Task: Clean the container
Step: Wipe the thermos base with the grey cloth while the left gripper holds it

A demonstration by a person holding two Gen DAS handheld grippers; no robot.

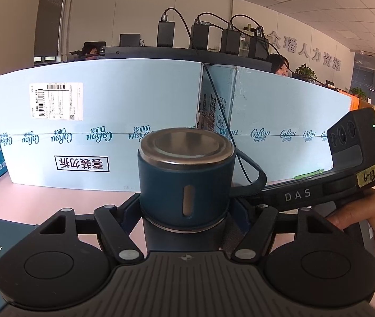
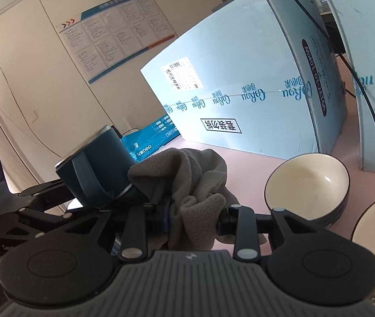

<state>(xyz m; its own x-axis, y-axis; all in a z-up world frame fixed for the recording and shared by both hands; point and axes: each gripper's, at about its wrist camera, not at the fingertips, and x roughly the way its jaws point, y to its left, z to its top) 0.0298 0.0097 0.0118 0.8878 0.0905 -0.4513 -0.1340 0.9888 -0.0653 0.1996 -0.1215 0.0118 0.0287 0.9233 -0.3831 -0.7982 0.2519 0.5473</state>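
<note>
While the left gripper (image 1: pixel 184 211) pinches the flask (image 1: pixel 184 182), the right gripper (image 2: pixel 192 216) pinches the cloth (image 2: pixel 187 185) beside it; wiping appears unfinished.

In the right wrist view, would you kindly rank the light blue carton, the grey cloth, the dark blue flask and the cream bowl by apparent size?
1. Light blue carton, clearly largest.
2. Grey cloth, though it is nearest the camera.
3. Dark blue flask and cream bowl: these look alike, so I leave them unranked.
</note>
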